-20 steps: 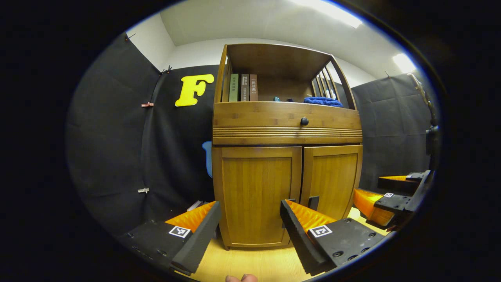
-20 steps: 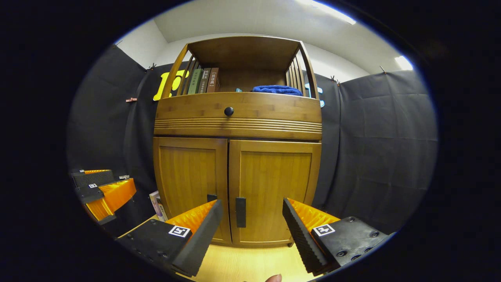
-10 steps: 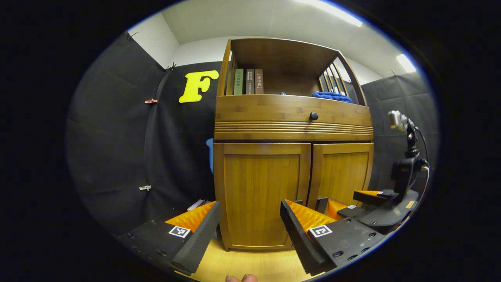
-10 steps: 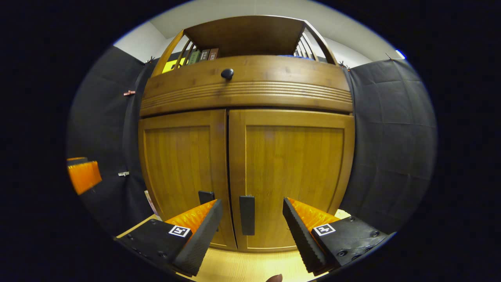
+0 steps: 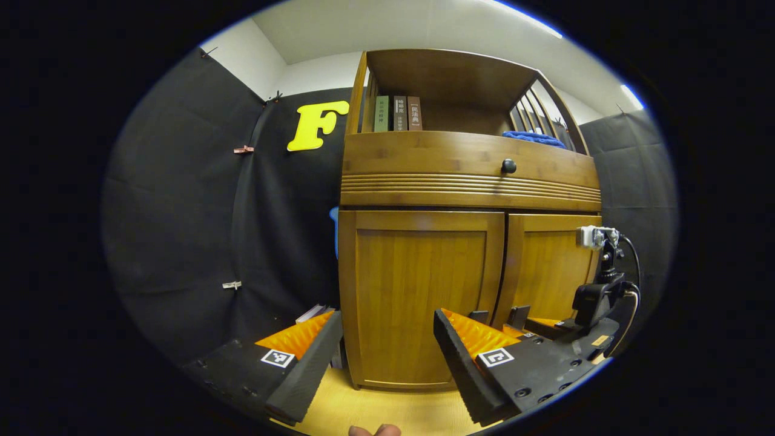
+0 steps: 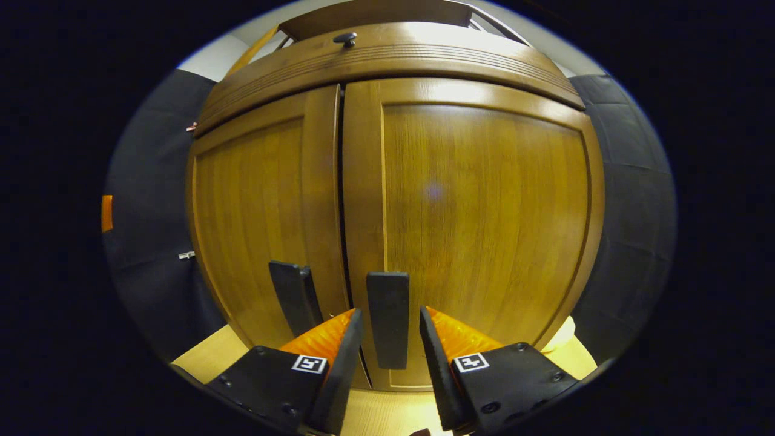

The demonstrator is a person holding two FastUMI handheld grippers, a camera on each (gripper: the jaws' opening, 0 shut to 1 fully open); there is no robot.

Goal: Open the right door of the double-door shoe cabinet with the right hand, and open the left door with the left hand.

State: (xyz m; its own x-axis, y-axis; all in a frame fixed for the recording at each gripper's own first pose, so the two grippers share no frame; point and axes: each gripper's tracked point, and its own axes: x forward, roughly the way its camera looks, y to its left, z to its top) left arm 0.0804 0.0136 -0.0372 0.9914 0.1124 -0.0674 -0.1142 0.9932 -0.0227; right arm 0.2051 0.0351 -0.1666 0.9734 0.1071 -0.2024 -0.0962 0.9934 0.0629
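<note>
Black right-door handle (image 6: pixel 387 319) between right gripper (image 6: pixel 390 339) fingers.

**Hidden, cropped or unclear**

In the left gripper view, the left gripper's (image 5: pixel 387 357) right finger covers most of the left door's handle (image 5: pixel 478 316), lower centre. The right gripper's (image 5: pixel 539 330) finger gap cannot be judged there. In the right gripper view, the shoe cabinet's (image 6: pixel 484 200) top shelf is cropped at the upper edge.

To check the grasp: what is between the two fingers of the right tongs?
In the right gripper view, the right door's black handle stands between the right tongs' fingers, narrow gaps on both sides; door closed.
</note>
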